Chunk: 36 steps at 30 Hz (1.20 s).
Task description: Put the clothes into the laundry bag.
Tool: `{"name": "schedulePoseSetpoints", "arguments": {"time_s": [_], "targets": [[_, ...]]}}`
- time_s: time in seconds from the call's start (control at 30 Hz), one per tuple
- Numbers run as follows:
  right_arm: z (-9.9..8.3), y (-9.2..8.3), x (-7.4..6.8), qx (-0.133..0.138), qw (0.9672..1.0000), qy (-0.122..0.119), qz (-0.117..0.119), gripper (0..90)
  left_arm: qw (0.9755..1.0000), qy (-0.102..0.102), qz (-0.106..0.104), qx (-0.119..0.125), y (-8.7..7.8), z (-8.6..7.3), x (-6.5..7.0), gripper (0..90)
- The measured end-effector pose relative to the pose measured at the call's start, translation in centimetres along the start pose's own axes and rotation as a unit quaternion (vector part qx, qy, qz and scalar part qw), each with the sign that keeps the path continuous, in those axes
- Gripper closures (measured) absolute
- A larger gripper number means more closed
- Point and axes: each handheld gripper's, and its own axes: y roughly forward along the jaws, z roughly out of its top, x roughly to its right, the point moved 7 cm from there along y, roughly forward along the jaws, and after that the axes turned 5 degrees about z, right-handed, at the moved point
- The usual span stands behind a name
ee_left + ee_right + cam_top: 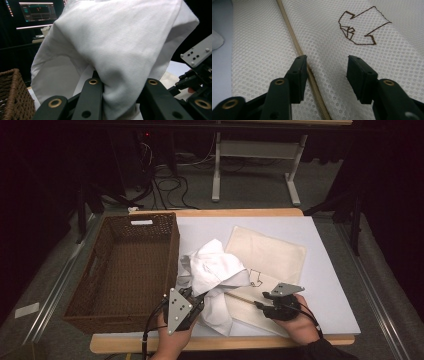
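A crumpled white cloth (217, 265) lies near the front middle of the table, partly over a flat cream mesh bag (270, 252). My left gripper (200, 297) is shut on the cloth's near edge. In the left gripper view the cloth (120, 50) bulges up between the jaws of the left gripper (122, 87) and hides what lies beyond. My right gripper (257, 303) rests low on the bag's front edge. In the right gripper view the right gripper (327, 72) stands open over the mesh (262, 50), its left jaw on the tan zipper (292, 32), below a brown arrow mark (359, 27).
A brown wicker basket (172, 255) stands at the table's left and holds nothing. The pale table top (325, 270) runs bare to the right of the bag. Beyond the far edge are a white desk frame (260, 150) and cables on the floor.
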Motion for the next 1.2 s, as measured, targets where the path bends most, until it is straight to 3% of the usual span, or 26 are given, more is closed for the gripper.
{"name": "schedulePoseSetpoints", "arguments": {"time_s": [0.17,0.5,0.73,0.83,0.93,1.03,1.13,1.2], "targets": [[0.0,0.0,0.1,-0.001,1.0000,-0.001,0.005,70.3,1.0000,0.000,-0.003,-0.003,0.2,-0.2,0.3,77.9],[0.0,0.2,0.0,-0.012,0.9998,-0.011,0.010,88.1,0.9998,0.005,-0.012,-0.013,0.4,-0.7,1.0,77.8],[0.8,-0.7,0.3,0.023,0.9997,0.000,0.007,88.2,0.9998,0.003,-0.010,-0.016,0.6,-1.0,0.9,77.7],[0.5,-0.4,0.2,0.015,0.9997,0.006,0.016,85.9,0.9998,0.003,-0.010,-0.018,0.6,-1.0,0.8,77.7],[0.4,0.1,-0.3,0.008,0.9993,0.006,0.035,73.5,0.9998,0.004,-0.009,-0.017,0.5,-1.0,0.9,77.7],[0.4,0.6,-0.5,0.004,0.9999,-0.006,0.016,63.5,0.9998,0.003,-0.008,-0.017,0.5,-1.1,0.8,77.7],[0.4,1.0,-0.2,-0.001,0.9999,0.005,0.010,62.1,0.9998,0.002,-0.008,-0.018,0.5,-1.1,0.9,77.7],[0.5,1.2,-0.1,0.000,0.9997,0.020,0.014,68.2,0.9998,0.002,-0.009,-0.019,0.5,-1.2,0.9,77.7]]}}
